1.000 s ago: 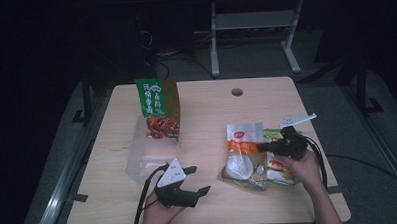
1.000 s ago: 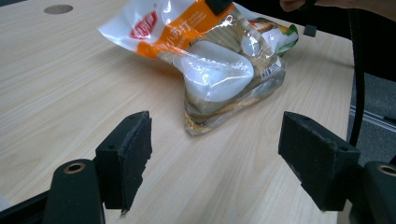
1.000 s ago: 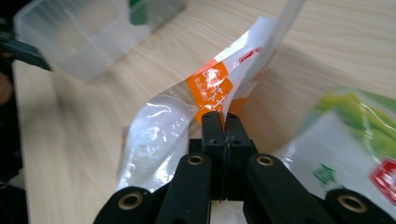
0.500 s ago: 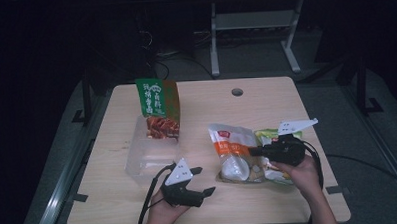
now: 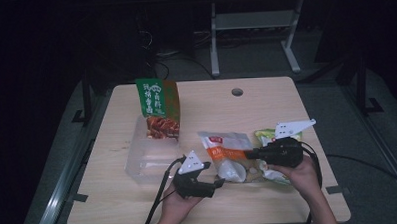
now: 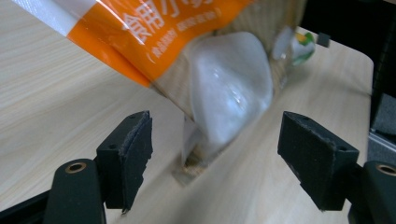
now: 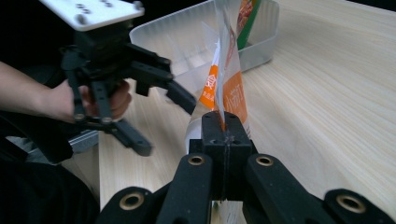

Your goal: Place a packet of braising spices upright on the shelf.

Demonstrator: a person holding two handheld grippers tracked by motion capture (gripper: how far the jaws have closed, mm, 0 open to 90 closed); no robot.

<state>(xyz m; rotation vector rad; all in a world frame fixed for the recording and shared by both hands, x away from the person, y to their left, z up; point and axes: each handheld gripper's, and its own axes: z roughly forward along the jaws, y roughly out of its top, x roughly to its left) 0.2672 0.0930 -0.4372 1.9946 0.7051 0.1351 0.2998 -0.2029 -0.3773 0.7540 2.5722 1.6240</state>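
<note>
Since a second ago, my right gripper (image 5: 255, 153) has dragged the orange bag (image 5: 228, 153) leftward across the bench (image 5: 266, 97) toward the tub (image 5: 148, 159), and my left gripper (image 5: 211, 184) has turned to meet it.

Left of the bag sits the tub, clear thin-walled plastic, with a glossy green pouch (image 5: 158, 107) propped upright at its far end. My left jaws gape wide just before the bag's bulging lower corner, holding nothing. The bag hangs tilted, slick crinkly film with pale lumps inside. Right of it my right jaws pinch its edge (image 7: 223, 122) fully closed. A green packet (image 5: 267, 135) lies beyond.

I judge the slippery film could slide free, or the heavy end swing and knock the tub.
</note>
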